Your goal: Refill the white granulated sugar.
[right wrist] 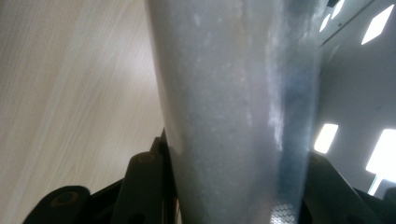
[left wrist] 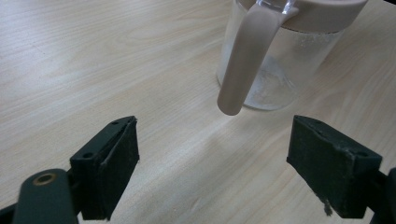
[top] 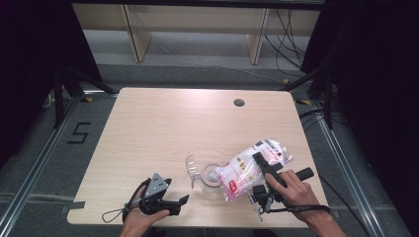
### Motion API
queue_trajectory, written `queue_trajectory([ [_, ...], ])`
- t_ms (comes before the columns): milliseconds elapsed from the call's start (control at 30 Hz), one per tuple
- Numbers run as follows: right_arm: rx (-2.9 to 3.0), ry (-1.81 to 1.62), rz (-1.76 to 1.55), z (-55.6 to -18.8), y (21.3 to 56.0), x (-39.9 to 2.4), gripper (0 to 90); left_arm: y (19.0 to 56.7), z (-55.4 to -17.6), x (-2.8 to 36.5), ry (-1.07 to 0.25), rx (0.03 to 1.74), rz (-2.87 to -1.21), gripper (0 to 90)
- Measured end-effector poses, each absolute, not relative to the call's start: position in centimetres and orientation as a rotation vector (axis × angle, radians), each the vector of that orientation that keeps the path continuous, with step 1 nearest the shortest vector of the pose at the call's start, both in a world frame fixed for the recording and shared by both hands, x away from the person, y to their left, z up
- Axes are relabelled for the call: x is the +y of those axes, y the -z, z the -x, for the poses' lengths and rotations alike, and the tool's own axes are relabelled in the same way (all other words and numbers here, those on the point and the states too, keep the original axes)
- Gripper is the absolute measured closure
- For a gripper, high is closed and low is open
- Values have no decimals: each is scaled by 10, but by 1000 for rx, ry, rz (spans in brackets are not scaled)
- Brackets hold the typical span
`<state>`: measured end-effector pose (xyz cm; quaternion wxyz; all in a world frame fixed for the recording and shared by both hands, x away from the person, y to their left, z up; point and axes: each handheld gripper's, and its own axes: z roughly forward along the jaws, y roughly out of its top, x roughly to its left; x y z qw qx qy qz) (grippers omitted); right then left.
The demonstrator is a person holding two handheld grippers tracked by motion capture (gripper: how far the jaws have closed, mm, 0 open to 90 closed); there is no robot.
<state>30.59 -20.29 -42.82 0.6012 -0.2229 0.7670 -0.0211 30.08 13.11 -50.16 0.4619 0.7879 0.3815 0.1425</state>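
Two tongs at work: the right tongs (top: 264, 165) clamp a plastic bag (top: 247, 168) over the jug (top: 210, 177), the left tongs (top: 180, 202) spread apart beside it.

Clear bag (top: 252, 165) tilted over a clear jug (top: 210, 175)

The bag, filled with white powder and printed in red, is clamped in the right gripper (top: 262, 165), its lower end tipped over the jug's mouth. The jug, with beige rim and handle (left wrist: 243, 60), stands upright just ahead of the left gripper (left wrist: 215, 163).

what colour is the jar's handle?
Beige, a pinkish tan matching the lid band; the handle of the clear jar shows best in the left gripper view.
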Motion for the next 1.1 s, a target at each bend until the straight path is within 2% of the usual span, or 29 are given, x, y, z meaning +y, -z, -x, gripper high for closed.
queue_trajectory([
  [1100,1787,40,493,-307,430,-203,629,501,-301,131,-355,943,-1932,158],
])
